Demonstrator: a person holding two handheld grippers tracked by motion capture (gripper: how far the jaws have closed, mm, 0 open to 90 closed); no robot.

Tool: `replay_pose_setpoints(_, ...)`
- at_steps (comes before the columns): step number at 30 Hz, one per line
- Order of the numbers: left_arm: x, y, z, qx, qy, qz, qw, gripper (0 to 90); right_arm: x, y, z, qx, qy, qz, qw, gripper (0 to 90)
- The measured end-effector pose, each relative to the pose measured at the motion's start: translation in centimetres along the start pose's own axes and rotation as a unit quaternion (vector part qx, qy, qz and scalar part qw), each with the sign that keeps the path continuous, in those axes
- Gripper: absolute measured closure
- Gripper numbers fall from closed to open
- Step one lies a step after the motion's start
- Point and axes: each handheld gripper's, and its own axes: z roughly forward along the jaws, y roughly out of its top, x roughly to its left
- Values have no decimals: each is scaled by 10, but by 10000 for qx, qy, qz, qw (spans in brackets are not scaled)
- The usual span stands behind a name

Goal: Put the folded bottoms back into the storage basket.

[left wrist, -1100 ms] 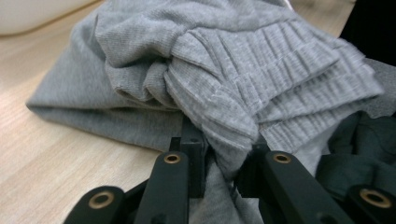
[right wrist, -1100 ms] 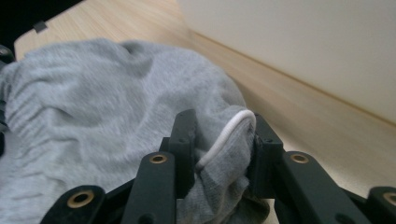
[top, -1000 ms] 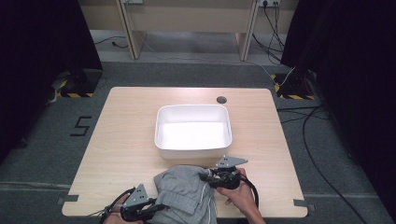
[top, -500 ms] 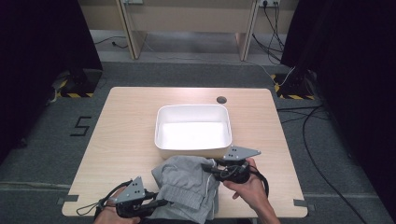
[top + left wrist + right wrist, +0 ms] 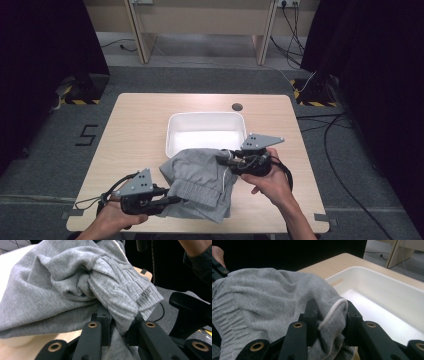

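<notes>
A grey knitted garment (image 5: 200,177) with a ribbed waistband and a white drawstring hangs bunched over the near rim of a white tub (image 5: 172,131). My left gripper (image 5: 175,200) is shut on its near lower edge; in the left gripper view the cloth (image 5: 75,290) is pinched between the jaws. My right gripper (image 5: 221,161) is shut on the garment's right side, beside the tub's near right corner. In the right gripper view the fabric (image 5: 262,295) and the white cord (image 5: 332,312) sit between the jaws, with the tub (image 5: 382,285) behind.
The wooden table (image 5: 135,130) has bare room to the left and right of the tub. A dark round grommet (image 5: 237,107) sits near the far edge. Cables lie on the floor at the right.
Both grippers have carried the garment away from the person toward the tub. Its far part now lies over the tub's near rim. The right gripper rose and moved forward.
</notes>
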Motion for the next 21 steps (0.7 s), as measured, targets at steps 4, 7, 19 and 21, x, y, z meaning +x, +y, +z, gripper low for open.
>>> replay_pose_setpoints(4, 7, 12, 0, -42, 13, -26, 10000, 771, -6, 17, -2, 7, -29, -49, 10000, 701)
replay_pose_setpoints(7, 13, 24, -1, -74, 37, -18, 10000, 771, -11, 31, -2, 37, -62, -94, 9999, 701)
replay_pose_setpoints(19, 41, 52, 6, -35, 213, -129, 9997, 771, -38, 68, 8, 169, -341, -106, 9992, 705)
replay_pose_setpoints(21, 45, 55, 7, -27, 252, -141, 9996, 771, -41, 70, 10, 180, -337, -73, 9992, 705)
